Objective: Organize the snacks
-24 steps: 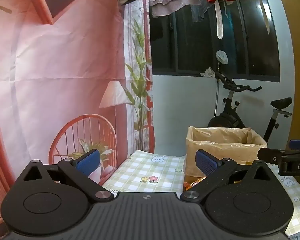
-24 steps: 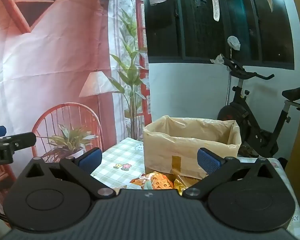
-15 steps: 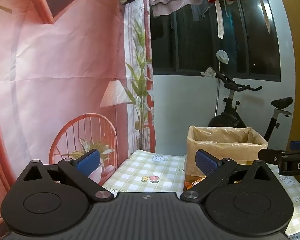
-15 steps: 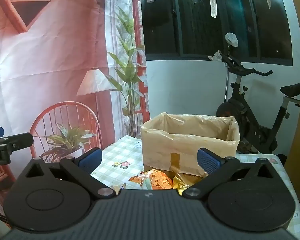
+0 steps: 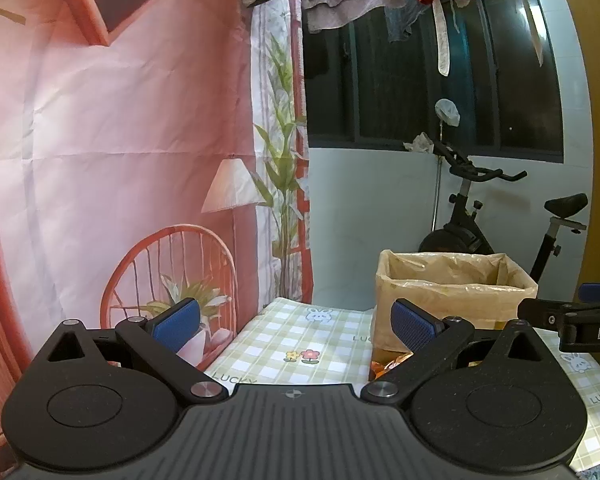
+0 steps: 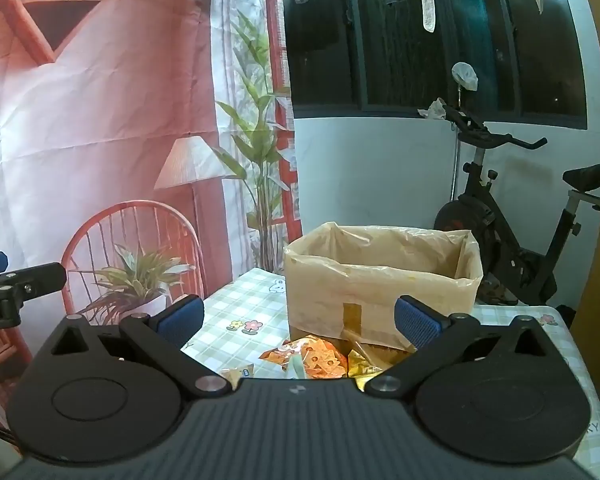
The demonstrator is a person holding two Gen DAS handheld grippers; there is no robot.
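Observation:
A cardboard box lined with a clear plastic bag (image 6: 382, 276) stands open on the checked tablecloth (image 6: 240, 300); it also shows in the left wrist view (image 5: 456, 296). Orange and gold snack packets (image 6: 316, 356) lie on the cloth in front of the box, partly hidden by the gripper body; a sliver of them shows in the left wrist view (image 5: 392, 364). My right gripper (image 6: 298, 322) is open and empty above the packets. My left gripper (image 5: 296, 324) is open and empty over the cloth, left of the box.
A pink printed backdrop (image 5: 100, 140) hangs along the table's left side. An exercise bike (image 6: 512, 236) stands behind the box by the wall. The other gripper's finger shows at the right edge of the left view (image 5: 572, 316) and the left edge of the right view (image 6: 16, 284).
The right wrist view has tipped down slightly, so the box and the snack packets show more fully. The left gripper has hardly moved. Both grippers stay open.

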